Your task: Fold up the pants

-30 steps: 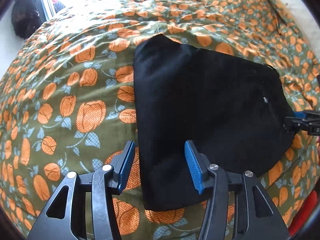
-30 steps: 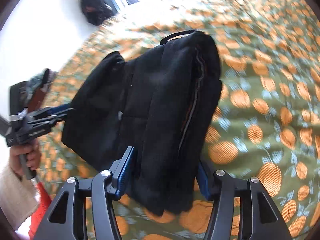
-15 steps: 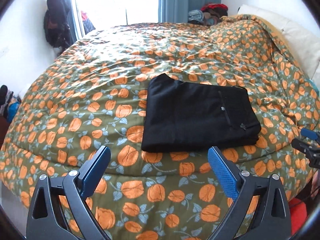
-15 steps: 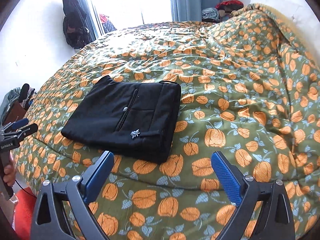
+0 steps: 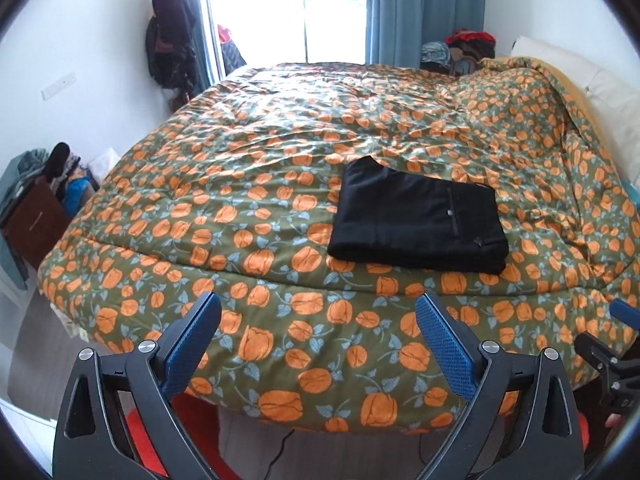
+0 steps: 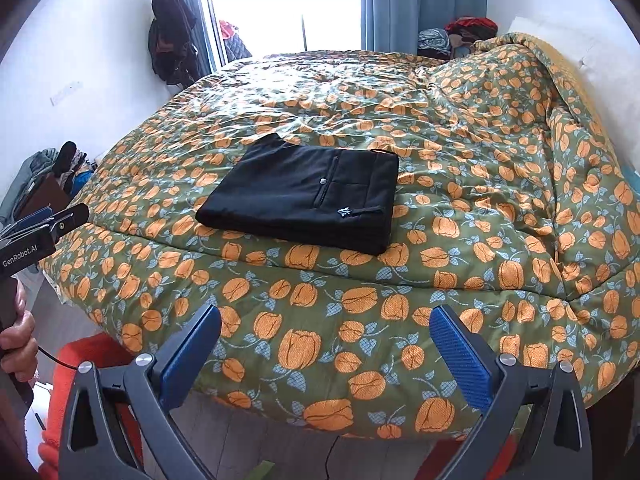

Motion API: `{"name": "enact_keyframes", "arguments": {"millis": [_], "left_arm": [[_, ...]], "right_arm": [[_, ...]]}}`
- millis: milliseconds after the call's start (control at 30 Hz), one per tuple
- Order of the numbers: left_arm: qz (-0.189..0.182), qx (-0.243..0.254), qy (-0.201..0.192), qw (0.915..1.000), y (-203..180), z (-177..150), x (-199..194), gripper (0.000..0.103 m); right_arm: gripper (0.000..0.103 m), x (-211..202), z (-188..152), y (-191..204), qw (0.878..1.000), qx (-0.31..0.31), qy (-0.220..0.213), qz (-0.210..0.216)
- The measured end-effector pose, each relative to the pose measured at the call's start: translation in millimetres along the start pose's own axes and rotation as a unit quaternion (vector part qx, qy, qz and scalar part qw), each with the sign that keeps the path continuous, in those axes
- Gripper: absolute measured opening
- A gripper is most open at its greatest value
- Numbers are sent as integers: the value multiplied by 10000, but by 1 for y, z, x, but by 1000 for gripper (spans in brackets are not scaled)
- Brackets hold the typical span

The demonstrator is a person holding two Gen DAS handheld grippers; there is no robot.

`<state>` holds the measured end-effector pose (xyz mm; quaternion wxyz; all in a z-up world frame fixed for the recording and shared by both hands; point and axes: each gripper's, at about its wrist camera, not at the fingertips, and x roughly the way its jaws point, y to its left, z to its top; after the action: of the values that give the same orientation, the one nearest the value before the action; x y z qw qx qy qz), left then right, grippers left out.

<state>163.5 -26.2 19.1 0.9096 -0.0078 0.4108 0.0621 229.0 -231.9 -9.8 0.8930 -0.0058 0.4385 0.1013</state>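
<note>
Home bedroom, bed (image 5: 280, 184) (floral duvet), curtains (image 5: 424, 8), hung coats (image 6: 170, 28)

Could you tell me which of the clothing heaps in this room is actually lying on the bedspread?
Only the folded black pants lie on the bedspread; the other heaps sit beyond its edges.

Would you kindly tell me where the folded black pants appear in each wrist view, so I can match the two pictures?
Left wrist view: the folded black pants lie right of centre on the floral duvet, above the right finger.
Right wrist view: the pants lie just left of centre, above the left finger.
Shared landmark: the bright window behind the bed.
</note>
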Motion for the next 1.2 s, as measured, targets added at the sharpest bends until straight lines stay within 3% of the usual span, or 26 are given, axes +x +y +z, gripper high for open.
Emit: {"name": "enact_keyframes", "arguments": {"millis": [100, 267, 667, 1200], "left_arm": [[-13, 361, 170, 9992, -7, -9, -10, 98], [87, 722, 15, 9973, -14, -20, -33, 98], [-204, 700, 250, 9970, -17, -22, -53, 98], [-296, 874, 338, 9952, -30, -23, -59, 98]], "right_arm": [[103, -12, -4, 8, 10000, -1, -5, 54], [103, -28, -11, 20, 9999, -119, 27, 23], [103, -57, -15, 32, 9993, -302, 156, -154], [103, -70, -19, 29, 9995, -99, 139, -281]]}}
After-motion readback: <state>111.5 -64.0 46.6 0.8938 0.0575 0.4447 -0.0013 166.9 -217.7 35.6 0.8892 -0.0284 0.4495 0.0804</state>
